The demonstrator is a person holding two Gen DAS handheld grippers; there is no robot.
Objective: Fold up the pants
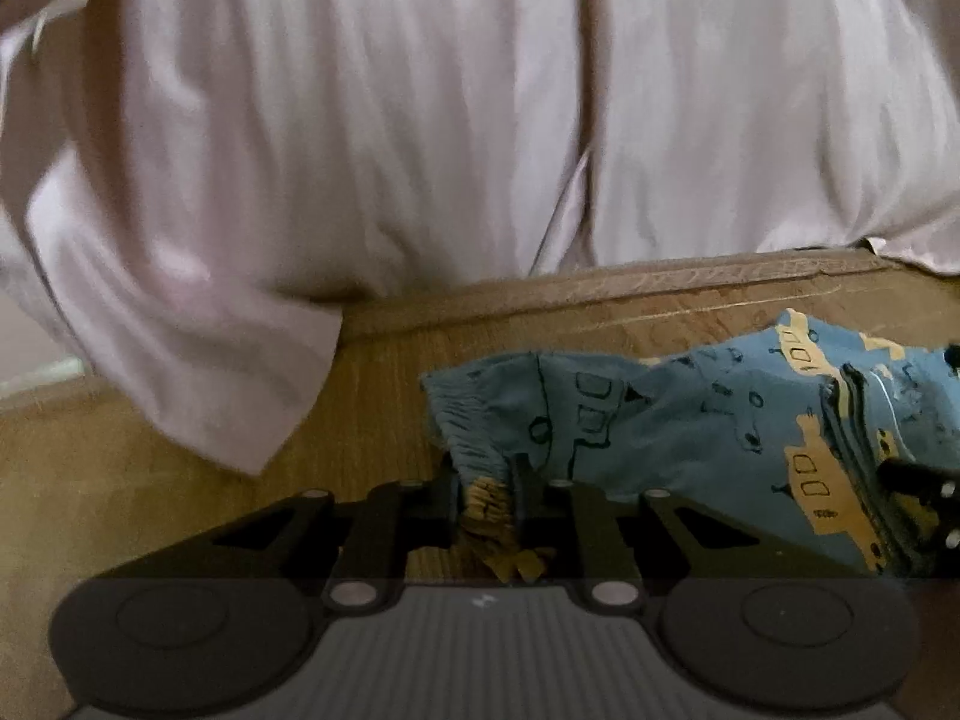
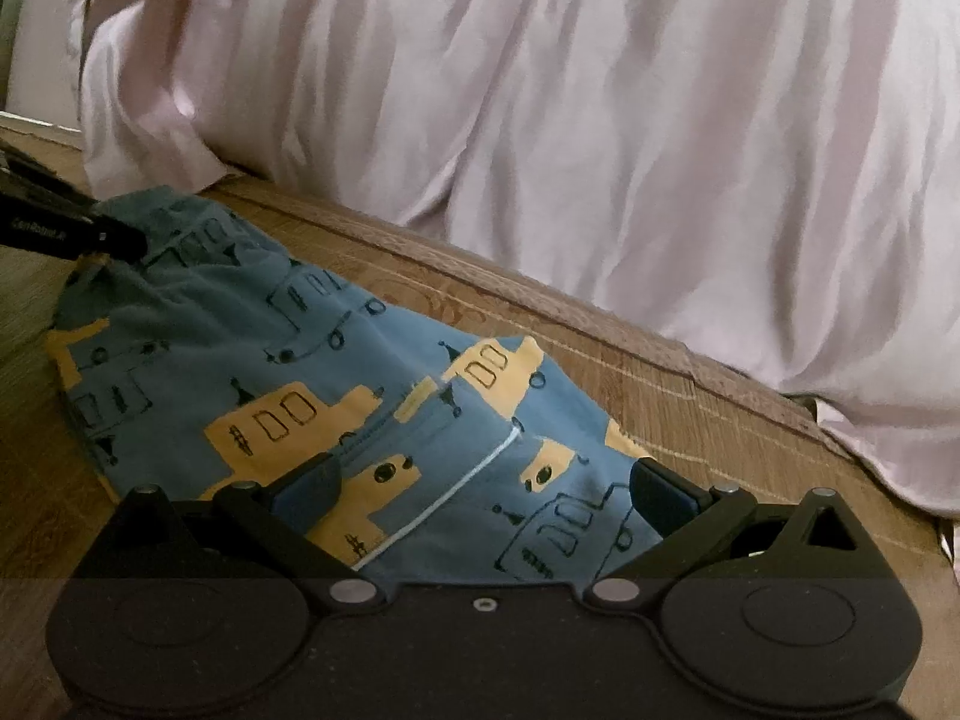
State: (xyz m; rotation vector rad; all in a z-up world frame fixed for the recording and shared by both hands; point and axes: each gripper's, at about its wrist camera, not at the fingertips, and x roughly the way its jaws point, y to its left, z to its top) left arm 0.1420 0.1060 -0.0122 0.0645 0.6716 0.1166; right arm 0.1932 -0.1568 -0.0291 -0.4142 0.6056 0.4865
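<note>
— Standing this close, what fills the room for you?

— That pale pink garment (image 1: 360, 120) on the person behind the table (image 1: 180, 456); it hangs over the far edge. Then the wooden top itself, and on it the pants (image 2: 252, 360), blue with yellow buildings, lying bunched and partly doubled over.

— Which way do they run?

— Their long axis goes across from one gripper to the other, roughly along the table's far edge. The gathered cuff end sits at the left gripper (image 1: 487, 501), and the wider part spreads under the right gripper (image 2: 486, 486).

— Are the fingers holding anything?

— On the left, yes: the jaws are pinched tight on the ribbed cuff, with a mustard bit of cloth squeezed between them. On the right the jaws stand wide apart, one blue pad (image 2: 309, 483) on each side of the cloth, resting at it but clamping nothing.

— So what does the next move hang on?

— I'd say on that right one. The cloth already lies between its fingers, straight ahead, so it only needs to close. The left is fixed at the far end of the axis. Once both grip, one end could be carried over the other. A loose bite on the right could let layers slip.
</note>
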